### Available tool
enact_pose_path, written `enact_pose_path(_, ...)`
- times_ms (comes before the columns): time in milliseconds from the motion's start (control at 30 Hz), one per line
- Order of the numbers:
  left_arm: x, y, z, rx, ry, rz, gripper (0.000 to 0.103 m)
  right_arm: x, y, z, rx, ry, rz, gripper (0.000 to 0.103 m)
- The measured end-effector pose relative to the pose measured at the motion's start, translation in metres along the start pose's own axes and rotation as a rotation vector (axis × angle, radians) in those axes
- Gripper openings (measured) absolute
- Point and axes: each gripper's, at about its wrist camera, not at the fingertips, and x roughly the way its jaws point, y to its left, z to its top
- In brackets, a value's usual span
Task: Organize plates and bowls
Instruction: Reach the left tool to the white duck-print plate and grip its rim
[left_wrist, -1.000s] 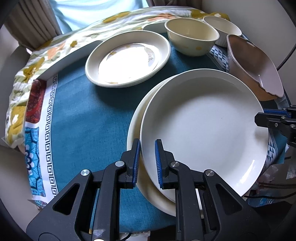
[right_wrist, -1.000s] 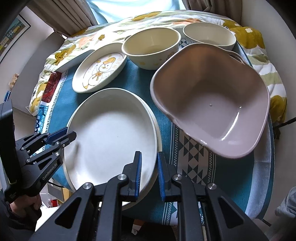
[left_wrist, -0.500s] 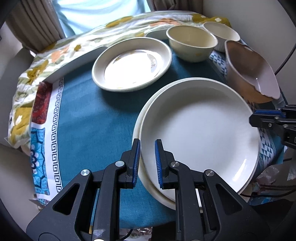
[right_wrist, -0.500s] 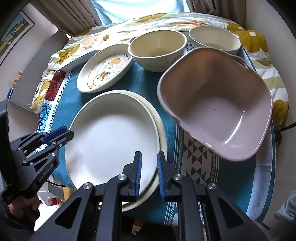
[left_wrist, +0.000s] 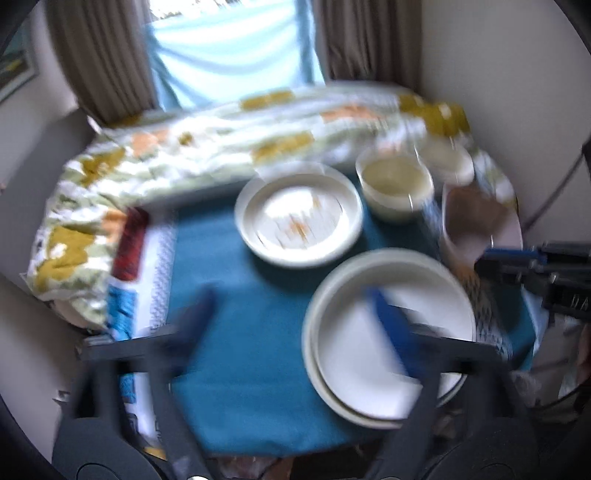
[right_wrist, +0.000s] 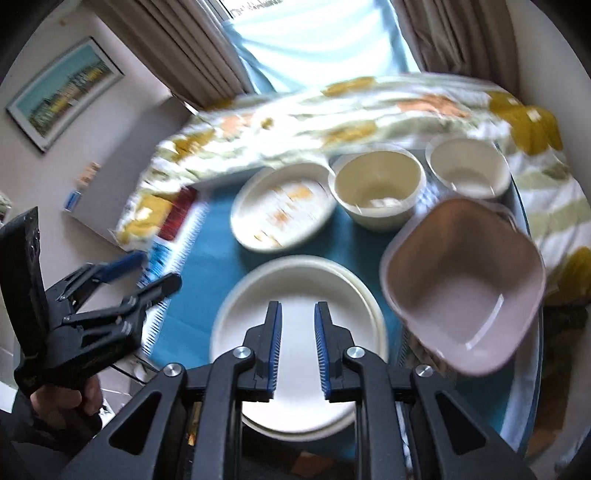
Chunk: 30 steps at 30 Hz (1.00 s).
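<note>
**Stacked plates, both grippers off**

Two white plates stacked on the teal cloth — glossy, plain, top one slightly offset. Left gripper just opened, jaws spread wide, empty. Right gripper just opening — part-spread, nothing pinched, above the stack.

Both wrist cameras look steeply down from above the near edge of the teal tablecloth, facing the curtained window. The left view sits left of the stacked white plates, the right view directly over them; both share these plates.
</note>
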Motion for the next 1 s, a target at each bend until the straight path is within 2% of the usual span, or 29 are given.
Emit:
enact_pose_path(33,-0.011,0.006,0.006,-0.013,-0.051,-0.001,0.103,-0.002,0.004,0.004,-0.008,-0.011,-0.002,0.081)
enact_pose_path(67,-0.018,0.01,0.01,-0.018,-0.077,-0.003,0.103,-0.003,0.008,0.009,-0.02,-0.025,-0.006,0.099)
enact_pose_path(100,-0.022,0.016,0.017,-0.02,-0.087,-0.001,0.103,-0.005,0.012,0.014,-0.033,-0.048,-0.005,0.103)
enact_pose_path(233,-0.018,0.039,0.038,-0.03,-0.086,0.011,0.103,0.0,0.026,0.03,-0.067,-0.113,-0.006,0.103)
enact_pose_path(400,0.012,0.073,0.056,-0.044,-0.039,-0.059,0.103,0.026,0.033,0.051,-0.049,-0.048,-0.042,0.103)
enact_pose_path(433,0.025,0.08,0.062,-0.037,-0.012,-0.078,0.103,0.031,0.032,0.054,-0.014,-0.062,-0.068,0.103)
enact_pose_path(533,0.057,0.096,0.072,-0.016,0.038,-0.125,0.103,0.047,0.023,0.059,0.079,-0.06,-0.069,0.103)
enact_pose_path(633,0.093,0.11,0.082,0.009,0.095,-0.199,0.103,0.071,0.016,0.066,0.183,-0.032,-0.172,0.103)
enact_pose_path(800,0.157,0.122,0.086,0.018,0.196,-0.363,0.102,0.109,0.006,0.072,0.366,0.018,-0.154,0.103)
enact_pose_path(867,0.188,0.125,0.086,0.022,0.239,-0.417,0.097,0.124,0.003,0.076,0.401,0.022,-0.18,0.103)
enact_pose_path(900,0.201,0.125,0.087,0.029,0.257,-0.439,0.086,0.13,0.001,0.077,0.415,0.025,-0.19,0.098)
enact_pose_path(933,0.216,0.123,0.087,0.044,0.28,-0.465,0.077,0.137,-0.002,0.079,0.431,0.026,-0.201,0.089)
enact_pose_path(1000,0.233,0.118,0.087,0.068,0.304,-0.494,0.07,0.149,-0.007,0.081,0.446,0.033,-0.215,0.076)
